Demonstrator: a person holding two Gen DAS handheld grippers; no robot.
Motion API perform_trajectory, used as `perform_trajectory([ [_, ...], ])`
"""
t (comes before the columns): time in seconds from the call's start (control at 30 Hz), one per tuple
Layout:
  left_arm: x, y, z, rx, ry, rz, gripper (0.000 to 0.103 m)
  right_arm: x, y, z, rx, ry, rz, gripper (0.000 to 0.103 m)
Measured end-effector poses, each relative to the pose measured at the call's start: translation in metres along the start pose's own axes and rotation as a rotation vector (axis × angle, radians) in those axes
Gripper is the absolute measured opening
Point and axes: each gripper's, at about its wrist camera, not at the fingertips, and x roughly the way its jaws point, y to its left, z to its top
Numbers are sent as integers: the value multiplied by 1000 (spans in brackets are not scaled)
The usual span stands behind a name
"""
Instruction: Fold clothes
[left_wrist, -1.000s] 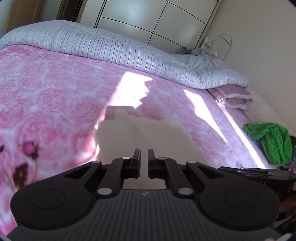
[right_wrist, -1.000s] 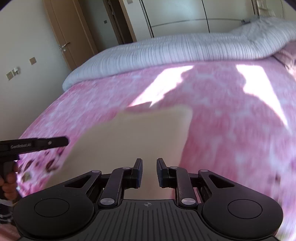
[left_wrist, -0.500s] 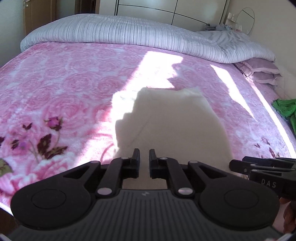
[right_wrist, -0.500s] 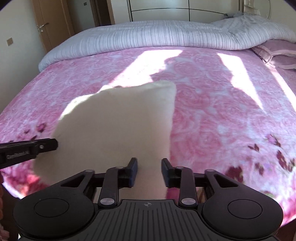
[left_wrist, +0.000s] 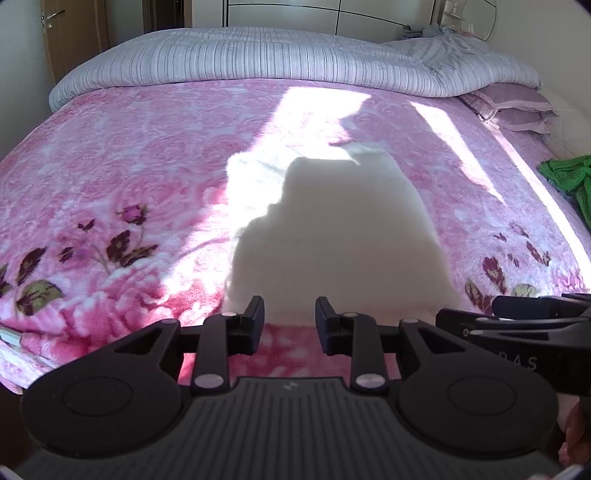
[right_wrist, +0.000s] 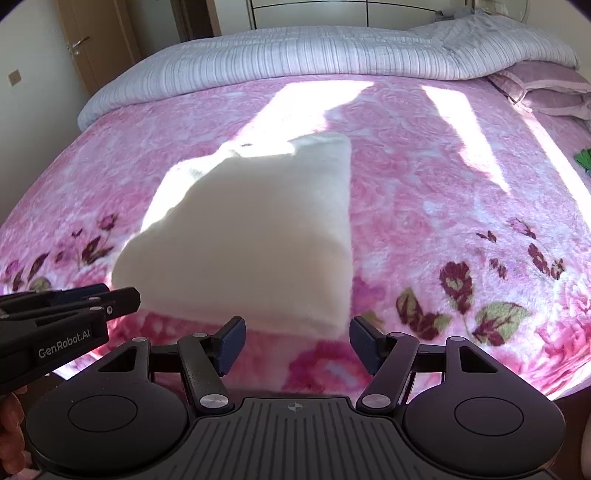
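A folded cream fleece garment (left_wrist: 332, 236) lies flat on the pink floral blanket (left_wrist: 129, 166), partly in sun and partly in shadow. It also shows in the right wrist view (right_wrist: 258, 236). My left gripper (left_wrist: 289, 321) is open and empty, just short of the garment's near edge. My right gripper (right_wrist: 297, 341) is open wider and empty, just in front of the garment's near right corner. The left gripper's body (right_wrist: 51, 325) shows at the left of the right wrist view; the right gripper's body (left_wrist: 524, 332) shows at the right of the left wrist view.
A grey striped duvet (left_wrist: 277, 59) is bunched along the far side of the bed. Purple pillows (left_wrist: 513, 107) lie at the far right. A green knitted garment (left_wrist: 569, 177) lies at the right edge. White wardrobe doors and a wooden door stand beyond the bed.
Both grippers have let go of the cream garment, opened and drawn back toward the near edge of the bed. The garment now rests folded on the blanket.
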Motion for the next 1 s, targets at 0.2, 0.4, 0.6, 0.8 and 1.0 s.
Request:
perform_trajectory([
  [0.2,-17,-3,-10,20,-5,39,31,-13,8,-15,-27,-8,-17,66],
  [0.4,-32,-13,-24,56,-16,71,34,-27,7,-30,-31,-18,-17,66],
  [0.6,-46,-27,-38,96,-50,64,35,-39,2,-47,-19,-29,-34,66],
  [0.8,-56,-35,-45,129,-118,38,37,-47,-6,-56,28,-48,-27,66],
  [1.0,-53,-39,-37,149,-151,39,40,-50,-5,-50,6,-92,-46,66],
])
